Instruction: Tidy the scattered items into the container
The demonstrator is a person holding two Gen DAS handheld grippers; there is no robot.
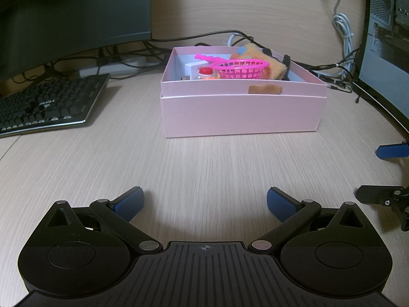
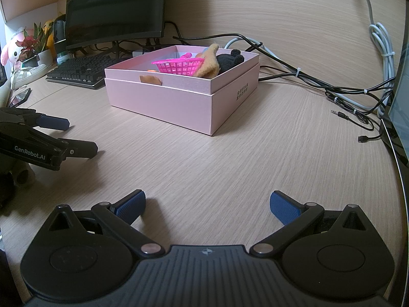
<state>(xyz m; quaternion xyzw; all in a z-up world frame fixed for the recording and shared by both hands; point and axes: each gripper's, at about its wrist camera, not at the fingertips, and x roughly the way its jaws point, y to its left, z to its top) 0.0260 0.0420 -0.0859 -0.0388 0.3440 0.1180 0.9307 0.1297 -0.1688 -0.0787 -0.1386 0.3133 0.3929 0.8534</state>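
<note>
Box (image 1: 240,112), pink and open, sits mid-desk, nested in its own lid, ahead of both grippers. Inside it lie a pink basket (image 1: 240,69), a small red-capped bottle (image 1: 205,73), a white block (image 1: 192,69), an orange cloth (image 1: 265,62) and a black cloth (image 2: 230,60). A brown tab (image 1: 265,89) sticks on the near wall. The desk (image 1: 204,163) between box and grippers is bare wood grain.

The left gripper (image 1: 205,203) hovers low over the desk with its blue pads (image 1: 129,203) spread wide, holding nothing. The right gripper (image 2: 207,204) stands beside it, fingers equally wide apart and empty; each one shows at the edge of the other's view.

A keyboard (image 1: 48,105) lies left of the box, with a monitor (image 2: 115,7) behind it. Cables (image 2: 319,84) trail behind and to the right of the box. A plush toy (image 2: 11,51) and plant (image 2: 30,43) stand at the far left.
</note>
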